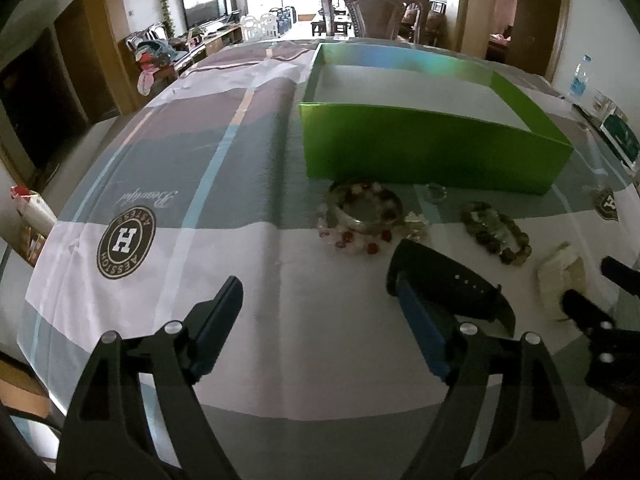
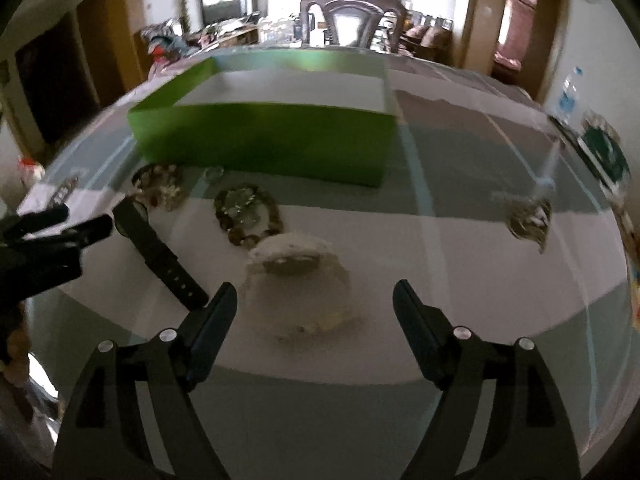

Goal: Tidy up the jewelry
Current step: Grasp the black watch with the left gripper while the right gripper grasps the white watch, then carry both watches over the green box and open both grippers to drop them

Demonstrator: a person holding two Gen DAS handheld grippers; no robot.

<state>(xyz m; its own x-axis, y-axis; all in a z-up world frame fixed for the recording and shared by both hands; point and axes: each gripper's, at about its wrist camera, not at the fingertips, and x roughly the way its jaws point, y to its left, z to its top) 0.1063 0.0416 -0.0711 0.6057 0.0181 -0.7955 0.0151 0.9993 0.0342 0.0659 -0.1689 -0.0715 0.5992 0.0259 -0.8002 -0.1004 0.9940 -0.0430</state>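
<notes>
Left gripper (image 1: pixel 316 300): hovered low over the desk (image 1: pixel 160 184), fingers wide apart, empty.
Right gripper (image 2: pixel 314 300): fingers spread wide, empty, above a pale bracelet (image 2: pixel 298 276).

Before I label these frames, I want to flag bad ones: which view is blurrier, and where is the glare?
Right wrist view: motion-blurred, green box and pale bracelet smeared. Left wrist view: sharper, beads on the red-and-white bracelet distinct. Both views: blown-out window behind the chair, fisheye bending the table edges.

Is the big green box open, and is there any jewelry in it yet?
Open: the green cardboard box has no lid on. The white floor that shows looks bare; its near part is hidden. The beaded bracelets lie outside on the table.
</notes>
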